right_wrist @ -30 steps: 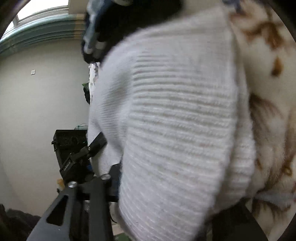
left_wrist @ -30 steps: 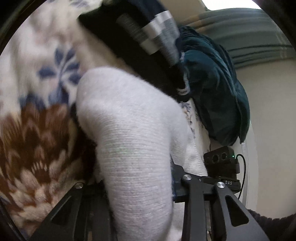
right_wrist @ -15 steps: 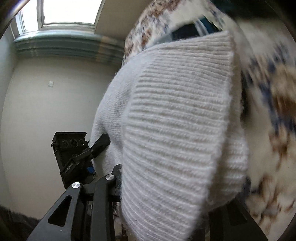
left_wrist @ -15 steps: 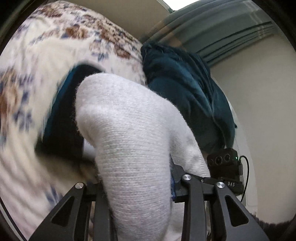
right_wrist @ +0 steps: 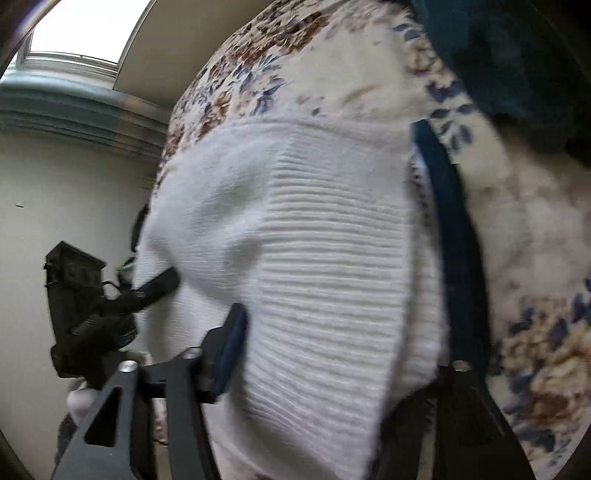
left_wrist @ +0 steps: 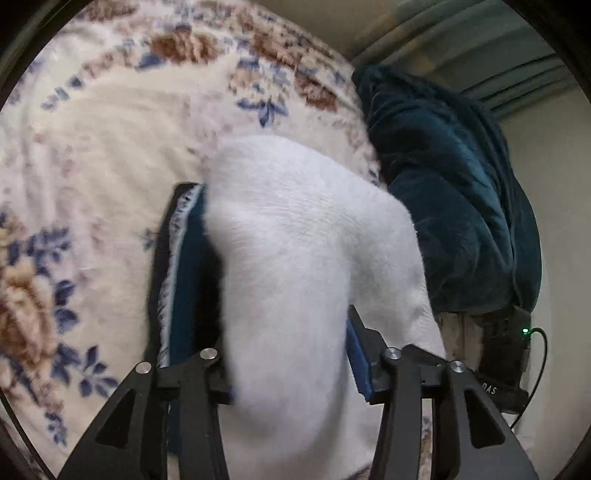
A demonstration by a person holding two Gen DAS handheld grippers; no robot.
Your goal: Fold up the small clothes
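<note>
A white knit garment [left_wrist: 314,277] with a ribbed edge [right_wrist: 332,258] hangs between both grippers, above a floral blanket [left_wrist: 92,147]. My left gripper [left_wrist: 267,251] has its jaws opening, and the knit fills the space between its blue pads without looking squeezed. My right gripper [right_wrist: 330,218] is opening too. Its left pad [right_wrist: 232,332] rests against the ribbing, while its long right finger [right_wrist: 450,240] stands a little off the fuzzy edge. In the right wrist view the left gripper's body [right_wrist: 85,295] sits at the garment's far side. The garment hides whatever lies below it.
The floral blanket [right_wrist: 535,221] covers the surface below. A dark teal plush blanket [left_wrist: 461,203] is heaped at its far right edge. A pale wall [right_wrist: 55,184] and a window [right_wrist: 85,33] lie beyond. The right gripper's black body [left_wrist: 506,354] shows low right.
Both grippers have carried the white garment away from the dark striped clothes to over the floral blanket. Both pairs of jaws now stand wider, the right markedly so.
</note>
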